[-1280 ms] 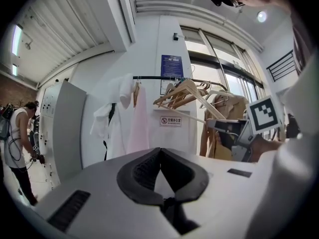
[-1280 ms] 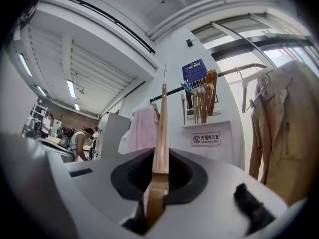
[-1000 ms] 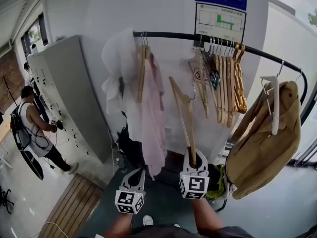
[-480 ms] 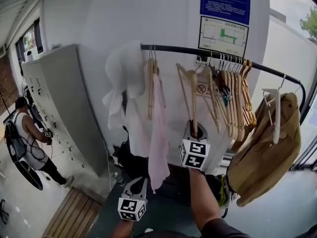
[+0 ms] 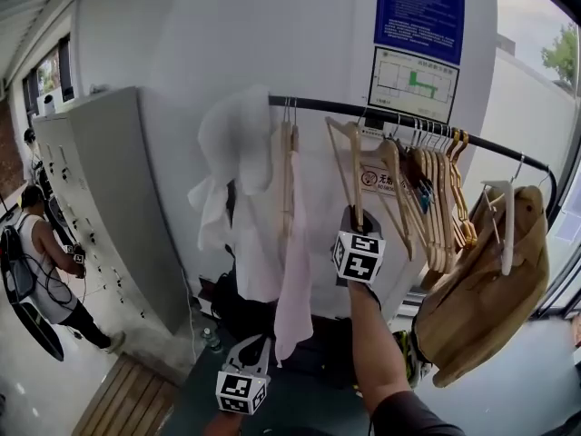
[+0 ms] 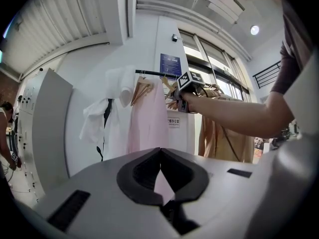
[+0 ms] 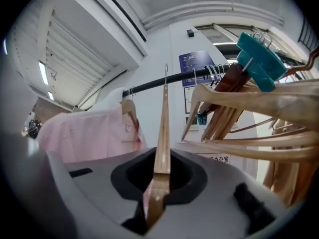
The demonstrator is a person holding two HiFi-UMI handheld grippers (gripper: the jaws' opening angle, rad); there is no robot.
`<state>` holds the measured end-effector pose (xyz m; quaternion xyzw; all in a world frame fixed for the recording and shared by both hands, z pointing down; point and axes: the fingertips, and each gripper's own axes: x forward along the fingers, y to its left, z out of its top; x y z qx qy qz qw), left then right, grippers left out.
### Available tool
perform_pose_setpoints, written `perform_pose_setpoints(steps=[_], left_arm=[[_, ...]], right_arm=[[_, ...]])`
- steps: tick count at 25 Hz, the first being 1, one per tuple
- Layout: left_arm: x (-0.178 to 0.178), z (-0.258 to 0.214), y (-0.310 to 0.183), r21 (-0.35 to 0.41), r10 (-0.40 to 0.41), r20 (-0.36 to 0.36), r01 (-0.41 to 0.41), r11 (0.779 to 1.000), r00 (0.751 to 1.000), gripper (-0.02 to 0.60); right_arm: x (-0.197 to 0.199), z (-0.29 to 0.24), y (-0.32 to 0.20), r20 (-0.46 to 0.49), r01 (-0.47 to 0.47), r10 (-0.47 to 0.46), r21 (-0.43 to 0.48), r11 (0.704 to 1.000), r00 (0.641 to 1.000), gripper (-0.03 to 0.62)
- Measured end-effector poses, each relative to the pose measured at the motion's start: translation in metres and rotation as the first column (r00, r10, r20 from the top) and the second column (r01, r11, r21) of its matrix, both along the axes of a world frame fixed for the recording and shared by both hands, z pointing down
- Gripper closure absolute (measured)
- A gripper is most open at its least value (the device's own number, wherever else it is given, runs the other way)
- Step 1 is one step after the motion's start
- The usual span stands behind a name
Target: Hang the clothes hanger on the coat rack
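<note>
A wooden clothes hanger [image 5: 350,163] is clamped at its lower end in my right gripper [image 5: 356,227], which is shut on it and held up just under the black rack rod [image 5: 338,110]. In the right gripper view the hanger [image 7: 162,126] rises from between the jaws, and its wire hook [image 7: 166,72] stands right at the rod [image 7: 149,86]; I cannot tell whether it is over it. My left gripper [image 5: 255,341] hangs low and to the left, shut and holding nothing [image 6: 159,151].
On the rod hang a white garment [image 5: 231,166], a pink shirt [image 5: 292,243], a row of wooden hangers [image 5: 436,198] and a tan jacket [image 5: 481,289]. Grey lockers [image 5: 118,198] stand at the left, with a person [image 5: 36,262] beside them. Wooden slats [image 5: 127,398] lie on the floor.
My right gripper has lifted the hanger up and forward, from low in front of the clothes to just under the rod. The left gripper stays low and has shifted a little.
</note>
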<state>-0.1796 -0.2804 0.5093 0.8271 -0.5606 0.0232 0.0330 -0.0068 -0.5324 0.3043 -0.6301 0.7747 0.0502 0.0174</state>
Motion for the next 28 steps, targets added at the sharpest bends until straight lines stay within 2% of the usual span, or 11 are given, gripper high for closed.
perform_pose_setpoints(steps=[9,18,25,28], left_arm=[[-0.013,0.005,-0.004,-0.008,0.012,-0.008,-0.012,1.000,1.000,0.572],[-0.022,-0.001,-0.010,-0.002,0.031,-0.015,-0.031,1.000,0.999,0.572],[-0.028,-0.004,-0.012,0.003,0.047,-0.017,-0.047,0.999,0.999,0.572],[-0.029,-0.006,-0.014,0.006,0.047,-0.010,-0.047,0.999,0.999,0.572]], right_arm=[[-0.006,0.021,-0.013,-0.027,-0.034,0.033,-0.036,0.999,0.999,0.549],[-0.006,0.020,-0.010,-0.038,-0.067,0.066,-0.030,0.997,0.997,0.549],[-0.013,0.017,-0.004,-0.068,-0.046,0.045,-0.017,0.999,0.997,0.546],[-0.015,0.014,0.006,-0.074,-0.029,0.030,0.015,0.999,0.997,0.497]])
